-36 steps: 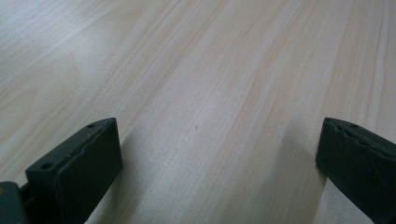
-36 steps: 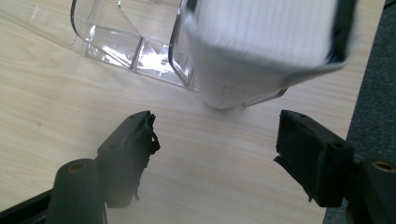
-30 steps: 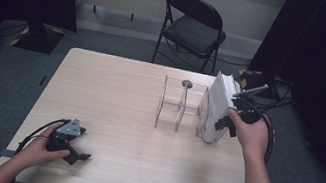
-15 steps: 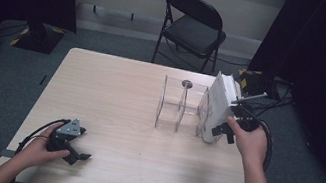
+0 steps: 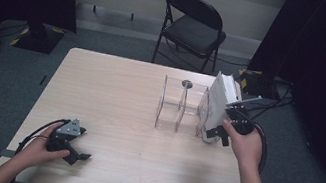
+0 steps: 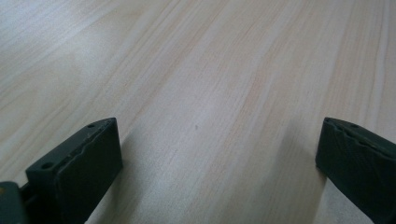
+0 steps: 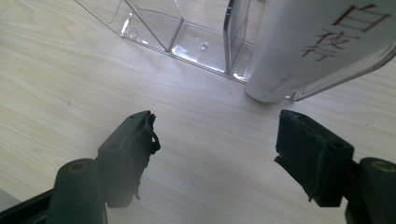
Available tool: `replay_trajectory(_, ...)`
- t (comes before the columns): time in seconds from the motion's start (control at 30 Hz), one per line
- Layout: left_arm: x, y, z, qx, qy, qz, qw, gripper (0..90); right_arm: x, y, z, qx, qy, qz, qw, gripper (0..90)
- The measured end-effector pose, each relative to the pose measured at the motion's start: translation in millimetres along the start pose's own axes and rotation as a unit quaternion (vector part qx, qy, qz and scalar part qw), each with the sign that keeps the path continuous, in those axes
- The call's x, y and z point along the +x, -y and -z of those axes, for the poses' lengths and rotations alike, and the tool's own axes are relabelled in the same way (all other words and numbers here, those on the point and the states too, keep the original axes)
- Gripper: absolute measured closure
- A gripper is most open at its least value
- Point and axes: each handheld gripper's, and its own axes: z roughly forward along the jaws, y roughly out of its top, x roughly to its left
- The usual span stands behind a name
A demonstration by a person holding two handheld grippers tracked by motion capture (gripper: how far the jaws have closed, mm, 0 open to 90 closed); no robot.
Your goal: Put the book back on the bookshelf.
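Right gripper view: the right gripper [image 7: 215, 154] has its jaws apart with nothing between them, just short of the white book [image 7: 317, 42], which stands leaning in the end slot of the clear rack [image 7: 187, 37]. To stand it true, I'd nudge low on the spine, slowly, so the light rack doesn't skid. The left gripper [image 6: 215, 158] rests jaws apart on the table [image 6: 210, 70].

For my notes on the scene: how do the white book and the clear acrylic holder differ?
The white book is opaque with red characters on it; the clear acrylic holder is see-through. The book leans tilted; the holder stands flat on the wooden table. The book is one block; the holder has dividers. Both stand together at the table's right side.
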Motion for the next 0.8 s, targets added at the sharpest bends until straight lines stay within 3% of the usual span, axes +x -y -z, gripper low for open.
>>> replay_trajectory(0.8,-0.2,0.1,-0.2,0.000,0.002,0.002,1.0000,0.0,24.0,1.0,-22.3,-0.002,-0.024,0.049,0.9985,26.1)
